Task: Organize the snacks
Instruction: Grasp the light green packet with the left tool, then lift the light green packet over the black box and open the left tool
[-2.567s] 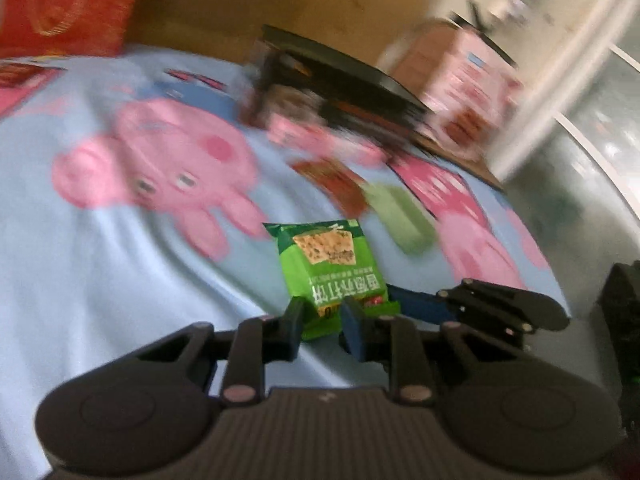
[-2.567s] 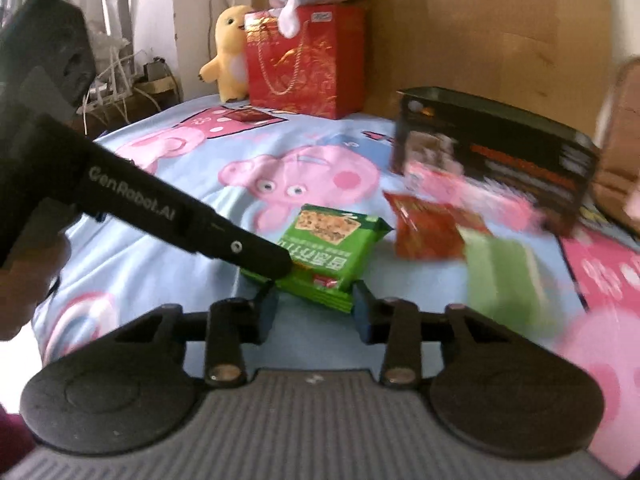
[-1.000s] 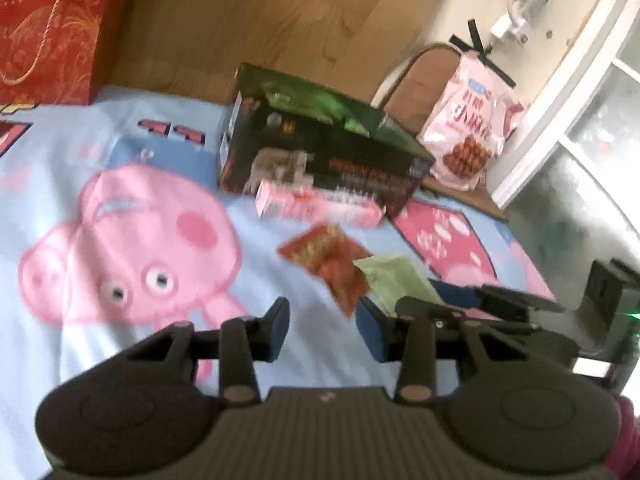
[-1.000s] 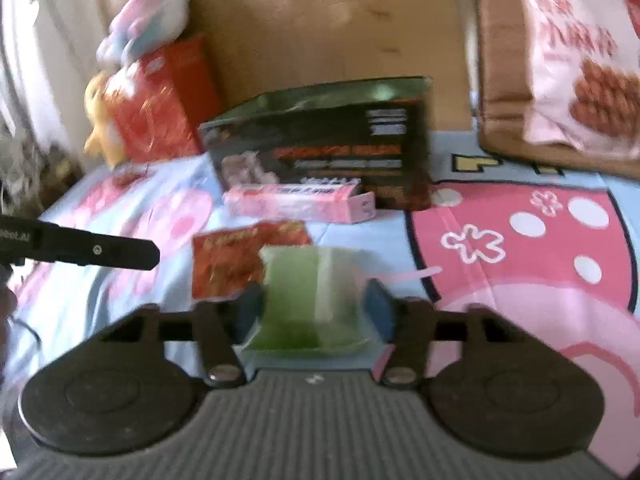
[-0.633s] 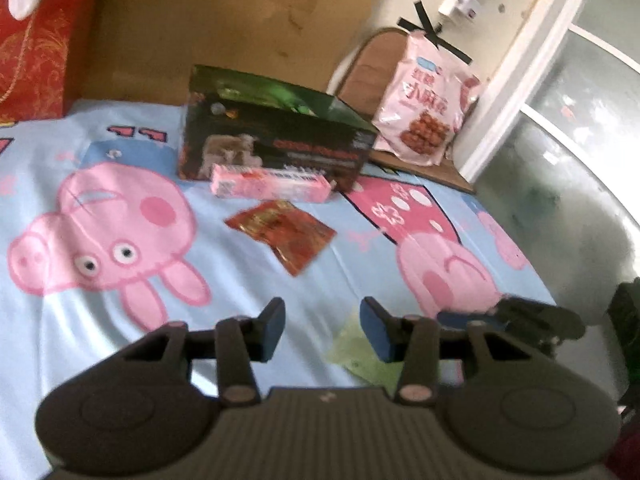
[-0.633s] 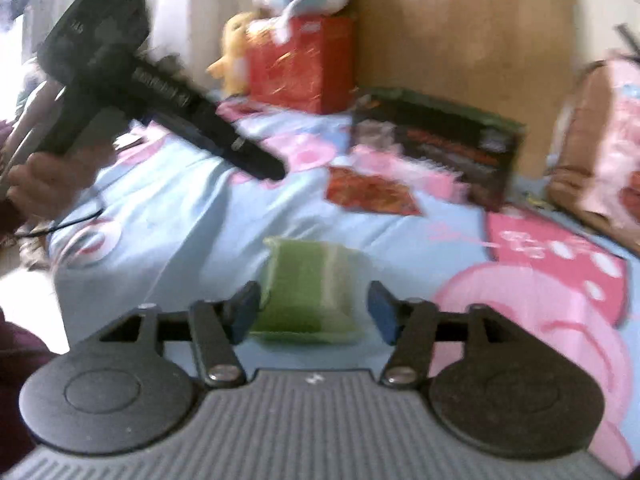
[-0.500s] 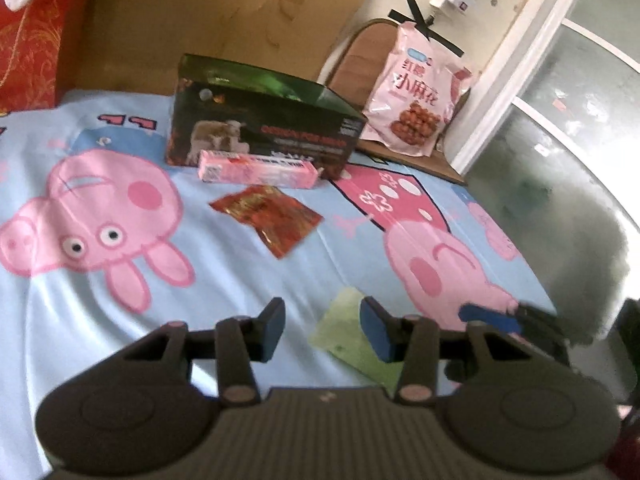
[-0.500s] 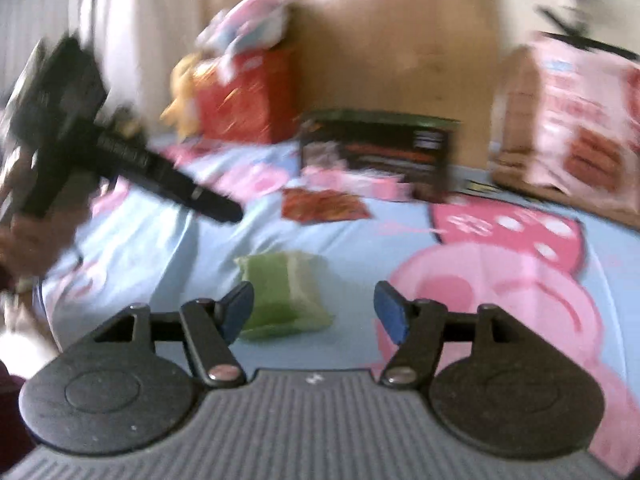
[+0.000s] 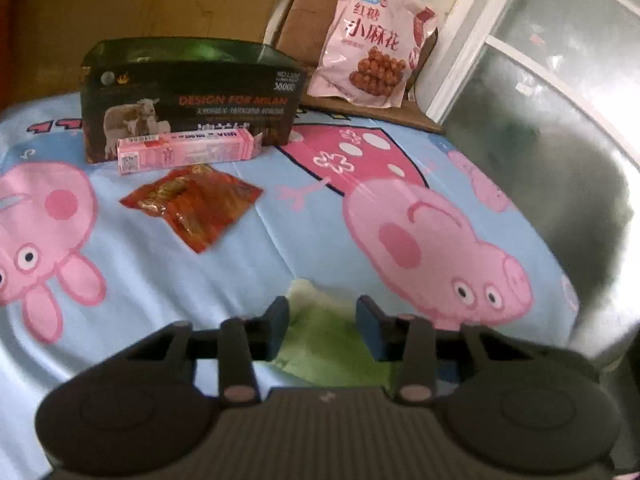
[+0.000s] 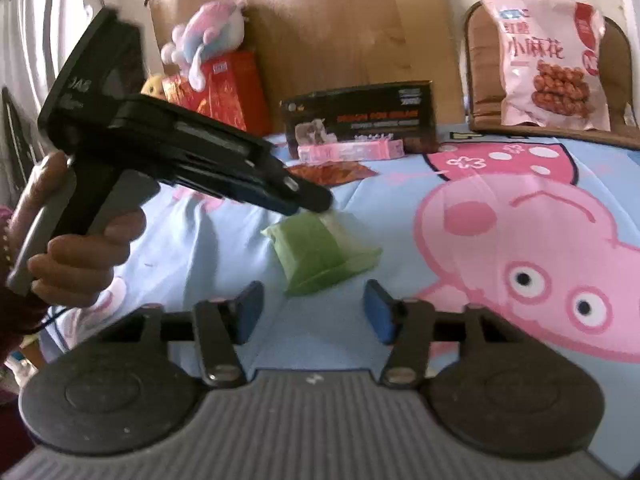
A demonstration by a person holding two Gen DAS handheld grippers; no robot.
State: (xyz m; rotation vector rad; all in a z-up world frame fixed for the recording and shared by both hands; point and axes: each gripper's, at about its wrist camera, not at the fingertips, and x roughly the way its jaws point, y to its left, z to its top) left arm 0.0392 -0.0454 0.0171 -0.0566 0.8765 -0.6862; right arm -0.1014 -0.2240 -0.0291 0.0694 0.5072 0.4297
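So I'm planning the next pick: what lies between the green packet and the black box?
In the left wrist view, the red snack packet and the pink carton lie between the green packet and the black box, on the bedsheet.

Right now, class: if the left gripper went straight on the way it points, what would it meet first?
Most likely the green packet, lying on the sheet between the left gripper's open jaws; depth is unclear.

Pale green packet (image 10: 320, 254) lies on a light-blue sheet (image 9: 280, 240) patterned with pink pigs; red packet (image 9: 192, 204), black box (image 9: 192, 100) beyond.
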